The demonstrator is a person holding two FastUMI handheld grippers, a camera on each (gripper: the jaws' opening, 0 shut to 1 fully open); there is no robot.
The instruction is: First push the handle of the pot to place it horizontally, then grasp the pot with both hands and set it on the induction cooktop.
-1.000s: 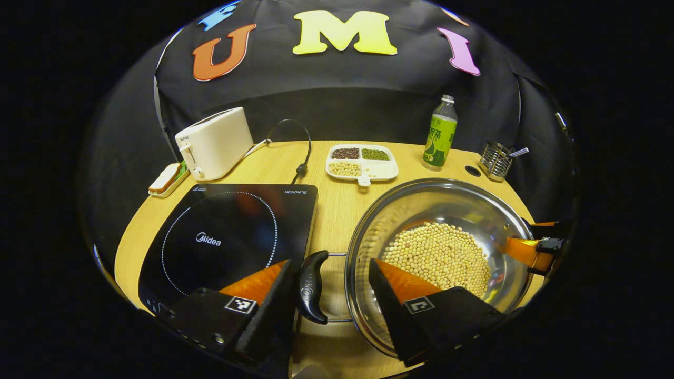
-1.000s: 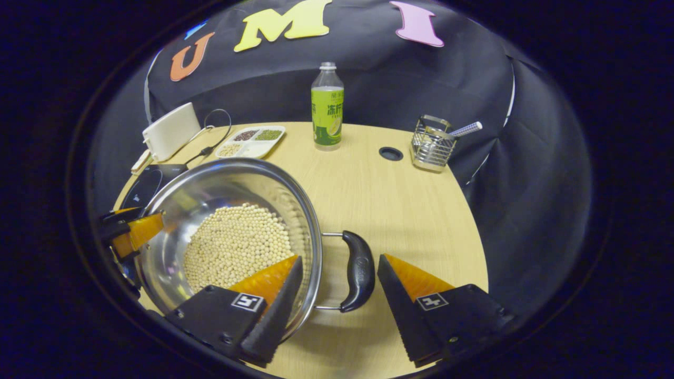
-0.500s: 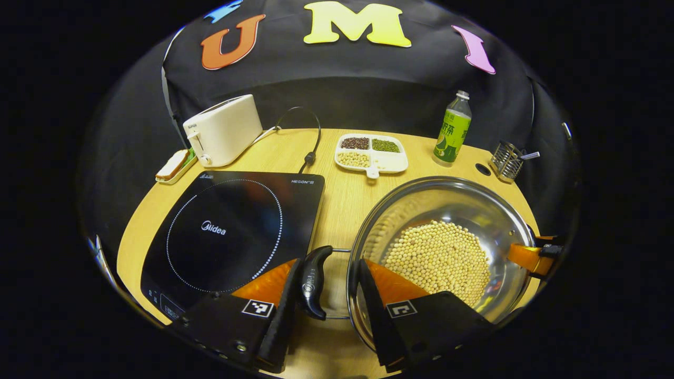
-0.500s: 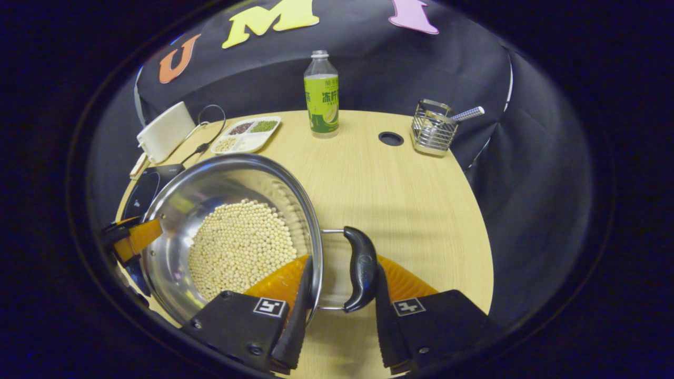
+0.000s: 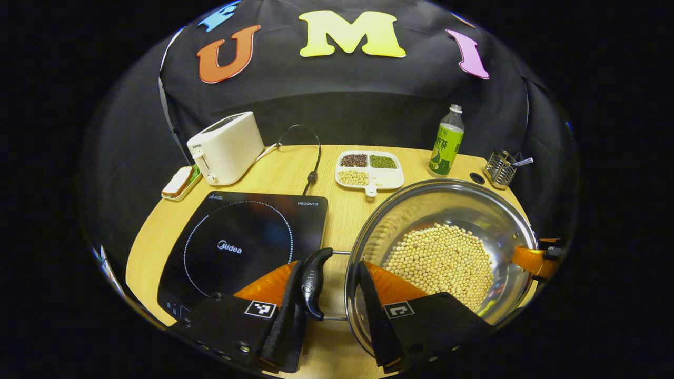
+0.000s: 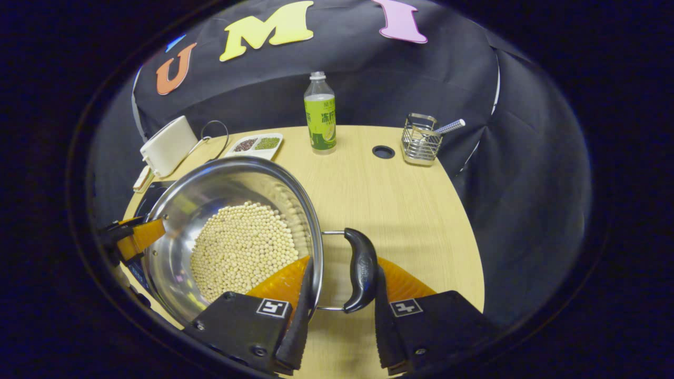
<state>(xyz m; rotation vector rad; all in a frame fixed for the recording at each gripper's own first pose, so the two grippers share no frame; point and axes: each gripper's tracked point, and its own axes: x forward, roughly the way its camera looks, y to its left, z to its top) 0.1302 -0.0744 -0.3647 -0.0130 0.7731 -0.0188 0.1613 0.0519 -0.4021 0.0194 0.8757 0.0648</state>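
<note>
A steel pot (image 5: pixel 442 185) holding soybeans (image 5: pixel 437 258) hangs between my two grippers, right of the black induction cooktop (image 5: pixel 242 237). My left gripper (image 5: pixel 327 304) is shut across the pot's black left handle (image 5: pixel 314 281) and the rim, one finger inside the pot. In the right gripper view, my right gripper (image 6: pixel 341 310) is shut the same way on the pot's right handle (image 6: pixel 361 268) and rim. The pot (image 6: pixel 226 164) hides most of the cooktop (image 6: pixel 152 192) there. Each view shows the other gripper at the pot's far side (image 5: pixel 533 261) (image 6: pixel 134 238).
On the round wooden table (image 6: pixel 400 210) stand a white toaster (image 5: pixel 227 147) with its cord, a divided tray of beans (image 5: pixel 369 169), a green bottle (image 5: pixel 446 142), a wire holder (image 5: pixel 501 168) and a small plate with bread (image 5: pixel 180 181). A cable hole (image 6: pixel 383 152) sits near the holder.
Both grippers went from open to shut on the pot's handles and rim. Since then the pot has moved with them; it now covers more of the cooktop and tray in the right gripper view.
</note>
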